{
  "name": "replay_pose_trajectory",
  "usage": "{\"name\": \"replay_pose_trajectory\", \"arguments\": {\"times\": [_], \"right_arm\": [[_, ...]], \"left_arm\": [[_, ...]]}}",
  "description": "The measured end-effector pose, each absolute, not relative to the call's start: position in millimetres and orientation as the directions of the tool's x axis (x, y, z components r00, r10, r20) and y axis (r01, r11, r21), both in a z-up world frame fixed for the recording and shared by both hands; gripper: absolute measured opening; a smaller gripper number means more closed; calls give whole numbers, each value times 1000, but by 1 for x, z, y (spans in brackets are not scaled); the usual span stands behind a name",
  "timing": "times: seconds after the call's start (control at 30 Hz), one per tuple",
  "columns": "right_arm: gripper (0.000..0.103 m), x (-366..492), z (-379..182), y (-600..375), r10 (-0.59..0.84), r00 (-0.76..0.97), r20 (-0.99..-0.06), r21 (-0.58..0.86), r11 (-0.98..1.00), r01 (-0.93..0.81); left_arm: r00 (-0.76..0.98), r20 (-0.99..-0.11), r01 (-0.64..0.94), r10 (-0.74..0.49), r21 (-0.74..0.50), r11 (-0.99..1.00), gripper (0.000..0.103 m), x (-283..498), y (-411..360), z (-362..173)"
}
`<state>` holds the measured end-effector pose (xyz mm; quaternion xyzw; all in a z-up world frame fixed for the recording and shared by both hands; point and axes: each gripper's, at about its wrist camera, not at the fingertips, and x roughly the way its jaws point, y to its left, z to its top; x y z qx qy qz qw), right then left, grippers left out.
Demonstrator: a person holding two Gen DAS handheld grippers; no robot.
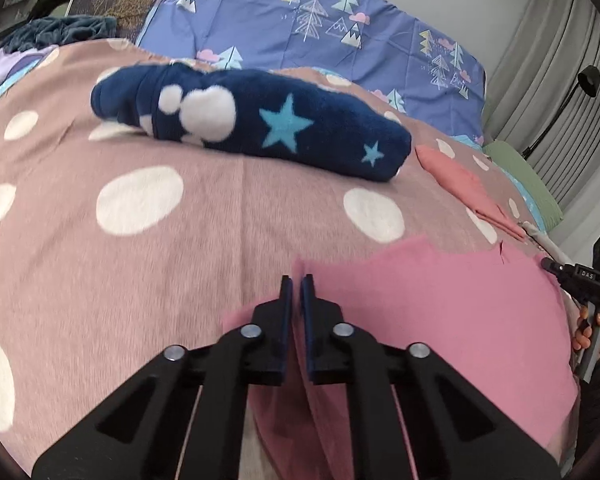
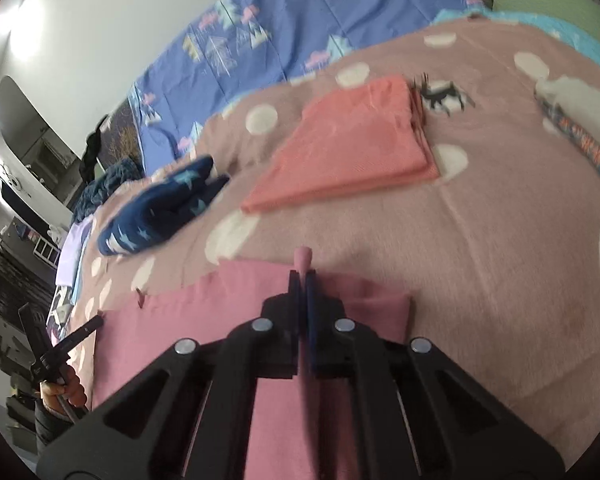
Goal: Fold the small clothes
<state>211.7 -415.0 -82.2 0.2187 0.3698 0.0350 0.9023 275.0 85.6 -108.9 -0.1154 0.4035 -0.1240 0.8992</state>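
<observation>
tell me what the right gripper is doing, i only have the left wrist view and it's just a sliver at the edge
Observer: The right gripper is shut on the pink garment; a bit of fabric pokes out past its tips.
Operator: anything folded beyond it
Observer: Yes, a coral garment lies folded flat, further up the dotted blanket.
Operator: what's next to that
Observer: A dark spider-like shape at its far corner, too blurred to identify.

Pretty soft, even indoor light in both views, no hard shadows on the bed [image 1: 180,280]. The right wrist view has bright glare blobs on the wall [image 2: 24,40] at upper left. Heavy fisheye bending with dark vignetted corners. Motion blur smears the fabric patterns, worse in the right wrist view, especially toward the far right edge.
</observation>
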Motion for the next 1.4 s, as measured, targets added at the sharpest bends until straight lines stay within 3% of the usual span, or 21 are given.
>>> {"name": "replay_pose_trajectory", "arguments": {"times": [0.13, 0.3, 0.5, 0.57, 0.63, 0.7, 0.93, 0.97, 1.03, 1.2, 1.3, 1.4], "right_arm": [[3, 197, -55, -420, 265, 791, -551, 468, 883, 31], [3, 208, -42, -427, 231, 818, -527, 453, 890, 40], [8, 238, -86, -432, 184, 712, -678, 418, 893, 167], [8, 230, -90, -436, 195, 711, -676, 439, 881, 176], [8, 212, -85, -439, 203, 721, -662, 448, 879, 164], [8, 192, -77, -440, 198, 726, -658, 426, 894, 142], [8, 160, -86, -458, 200, 688, -698, 420, 892, 166], [8, 160, -90, -462, 212, 683, -699, 434, 885, 169], [8, 159, -99, -466, 240, 678, -695, 460, 873, 162], [11, 156, -115, -466, 317, 686, -655, 500, 863, 79], [6, 151, -124, -474, 337, 714, -614, 537, 841, 64], [6, 149, -124, -474, 355, 714, -604, 545, 837, 45]], "left_arm": [[693, -641, 204, -330, -265, 943, 2, 264, 79, -86], [770, -560, 176, -306, -274, 946, 2, 266, 86, -59], [655, -718, 147, -235, -184, 972, 3, 306, 71, -103], [628, -748, 137, -216, -167, 976, 8, 304, 69, -114], [634, -737, 141, -235, -189, 972, 22, 295, 72, -110], [662, -709, 157, -243, -187, 970, 27, 278, 71, -95], [623, -650, 445, -435, -163, 881, 38, 185, -16, -57], [601, -649, 501, -466, -147, 853, 44, 169, -40, -57], [567, -645, 602, -513, -102, 792, 72, 131, -93, -63], [481, -697, 726, -532, -24, 687, 74, 79, -187, -92], [467, -715, 743, -520, -1, 669, 74, 66, -228, -101], [511, -714, 750, -480, 98, 654, 74, 53, -255, -103]]}}
